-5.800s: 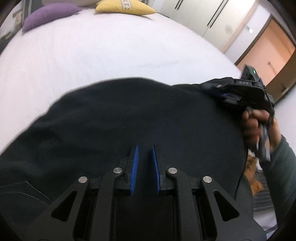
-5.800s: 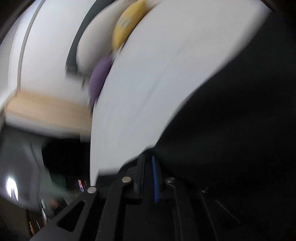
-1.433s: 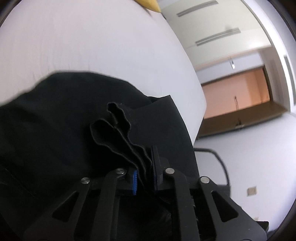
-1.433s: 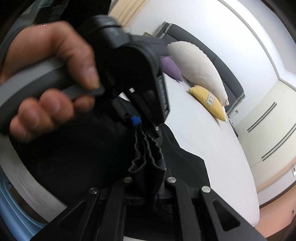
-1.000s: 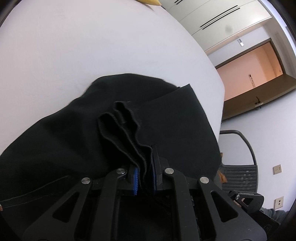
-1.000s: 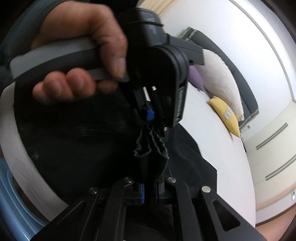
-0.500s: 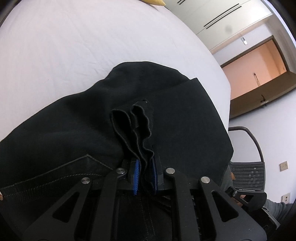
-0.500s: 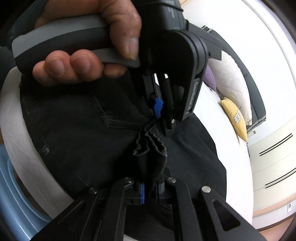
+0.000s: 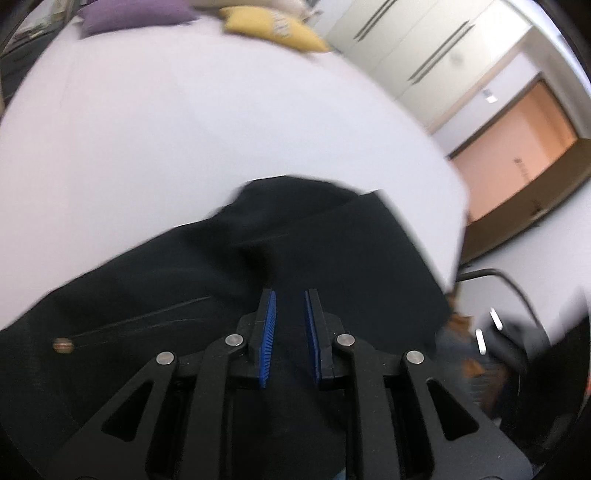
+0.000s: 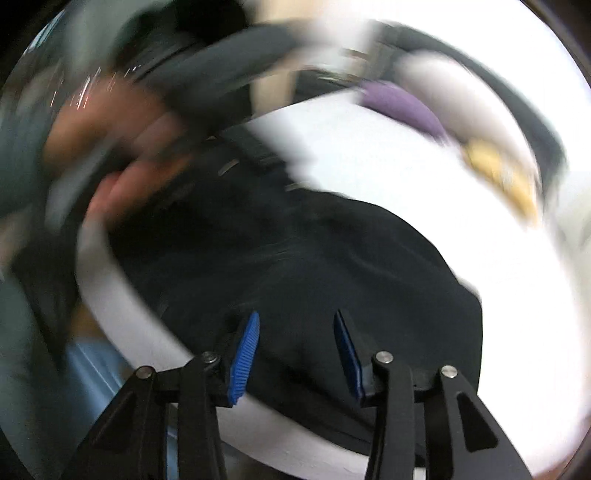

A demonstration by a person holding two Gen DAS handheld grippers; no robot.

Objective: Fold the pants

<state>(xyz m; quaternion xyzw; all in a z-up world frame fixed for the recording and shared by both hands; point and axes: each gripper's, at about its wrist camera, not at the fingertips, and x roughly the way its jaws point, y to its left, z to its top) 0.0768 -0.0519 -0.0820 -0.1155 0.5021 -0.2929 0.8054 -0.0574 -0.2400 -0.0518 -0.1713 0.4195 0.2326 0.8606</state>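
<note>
Left wrist view is showing the black pants lying bunched on the white bed, near its close edge and toward the corner on the right. Their far edge is curving in a rounded hump, with bare sheet stretching beyond it up to the purple pillow and the yellow pillow. A stitched seam and a metal rivet are showing at the left of the fabric. I am holding my left gripper just over the cloth, its blue pads parted by a narrow gap and gripping nothing. Past the bed corner, a dark chair frame is standing close by.

Right wrist view is badly blurred. There the pants are spreading from the bed's near rim inward, and my right gripper is gaping wide above them, holding nothing. My left hand is smearing across the upper left.
</note>
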